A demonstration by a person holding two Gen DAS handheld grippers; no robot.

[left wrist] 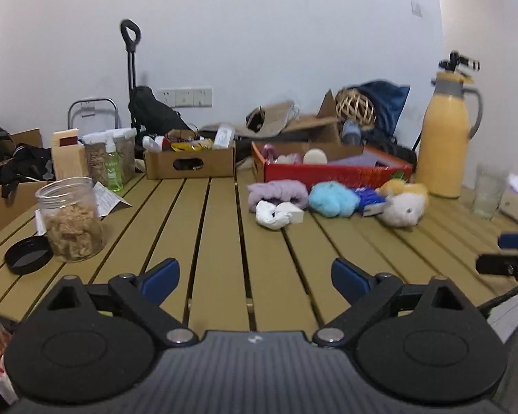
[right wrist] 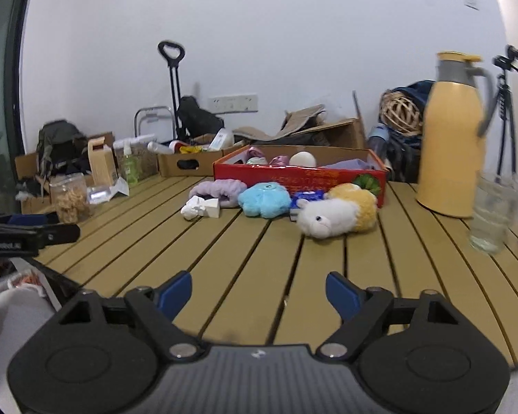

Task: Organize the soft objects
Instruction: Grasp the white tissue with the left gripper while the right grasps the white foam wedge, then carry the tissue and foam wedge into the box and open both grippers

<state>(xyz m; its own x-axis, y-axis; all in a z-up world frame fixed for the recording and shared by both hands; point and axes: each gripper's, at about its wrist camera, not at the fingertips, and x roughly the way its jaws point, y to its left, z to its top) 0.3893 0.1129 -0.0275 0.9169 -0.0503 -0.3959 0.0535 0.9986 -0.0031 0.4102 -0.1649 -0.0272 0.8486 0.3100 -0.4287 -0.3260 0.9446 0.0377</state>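
Soft objects lie in a row on the slatted table before a red box (left wrist: 331, 172) (right wrist: 293, 174): a purple fluffy band (left wrist: 278, 189) (right wrist: 221, 188), a white crumpled cloth (left wrist: 271, 215) (right wrist: 193, 208), a blue plush (left wrist: 333, 200) (right wrist: 264, 200), a white-and-yellow plush (left wrist: 405, 205) (right wrist: 331, 217). The red box holds a white ball (right wrist: 303, 159) and pink items. My left gripper (left wrist: 255, 277) is open and empty, low over the near table. My right gripper (right wrist: 259, 293) is open and empty, well short of the white plush.
A yellow thermos (left wrist: 443, 138) (right wrist: 452, 138) and a glass (right wrist: 492, 217) stand at the right. A jar of snacks (left wrist: 72, 220) with its black lid (left wrist: 27, 253) stands at the left. A brown cardboard box (left wrist: 190, 162) sits at the back.
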